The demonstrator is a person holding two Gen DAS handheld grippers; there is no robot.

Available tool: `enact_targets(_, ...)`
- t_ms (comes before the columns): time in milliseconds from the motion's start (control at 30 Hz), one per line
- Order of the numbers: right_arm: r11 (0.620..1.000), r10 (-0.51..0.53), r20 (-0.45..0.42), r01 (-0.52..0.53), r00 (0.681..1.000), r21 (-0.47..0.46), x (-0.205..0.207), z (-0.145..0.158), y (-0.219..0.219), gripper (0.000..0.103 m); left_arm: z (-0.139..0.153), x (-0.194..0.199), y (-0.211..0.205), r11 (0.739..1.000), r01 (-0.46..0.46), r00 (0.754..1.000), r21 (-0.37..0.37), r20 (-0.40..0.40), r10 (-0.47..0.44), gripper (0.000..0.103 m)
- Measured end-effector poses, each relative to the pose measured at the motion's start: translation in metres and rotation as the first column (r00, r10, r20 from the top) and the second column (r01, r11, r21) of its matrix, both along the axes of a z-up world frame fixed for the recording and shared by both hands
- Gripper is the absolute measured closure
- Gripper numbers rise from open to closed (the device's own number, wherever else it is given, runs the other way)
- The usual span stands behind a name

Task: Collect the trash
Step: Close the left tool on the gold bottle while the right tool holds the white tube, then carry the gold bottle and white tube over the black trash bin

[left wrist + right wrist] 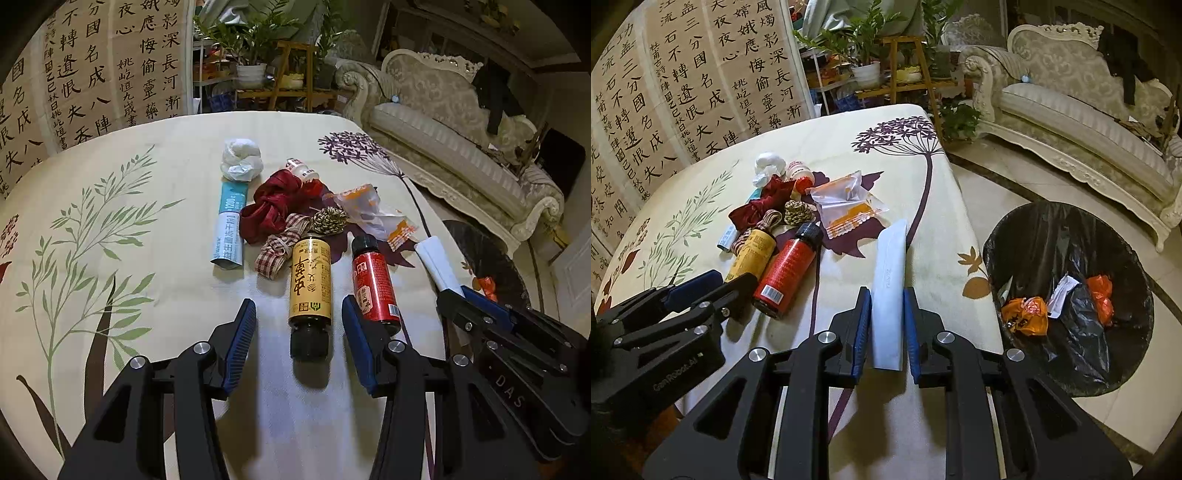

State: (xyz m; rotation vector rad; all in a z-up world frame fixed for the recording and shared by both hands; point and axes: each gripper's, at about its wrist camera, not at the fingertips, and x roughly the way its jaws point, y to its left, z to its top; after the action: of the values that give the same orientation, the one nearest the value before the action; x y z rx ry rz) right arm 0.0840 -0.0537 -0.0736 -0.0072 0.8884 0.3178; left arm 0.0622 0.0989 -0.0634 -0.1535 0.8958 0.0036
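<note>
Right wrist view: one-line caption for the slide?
Right gripper clamps a white tube above the floral tablecloth, beside a black-lined trash bin already holding orange wrappers.

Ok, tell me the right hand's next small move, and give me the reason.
Probably lift and swing right over the bin. The right hand-held gripper is shut on the white tube, which lies on the table, and the black-lined bin stands just right of it.
</note>
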Motion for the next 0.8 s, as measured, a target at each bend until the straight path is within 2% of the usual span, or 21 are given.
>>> enact_targets(100,1.000,0.005,0.001,-0.005,1.000,-0.005,0.001,-0.001,0.001,0.084,-0.002,-0.001,-0.003,1.000,0.017,1.000,0.012,-0.002,-0.017,0.078)
enact_targets(500,1.000,0.015,0.037,-0.015,0.999,-0.011,-0.010,0.004,-0.001,0.087,0.010,-0.020,-0.002,1.000,0.010,0.999,0.015,0.047,-0.011,0.078)
enact_targets(800,0.998,-0.067,0.097,0.067,0.993,0.001,-0.018,0.024,-0.038,0.087,0.035,-0.031,-0.023,0.999,0.047,0.991,0.014,0.125,-0.049,0.078)
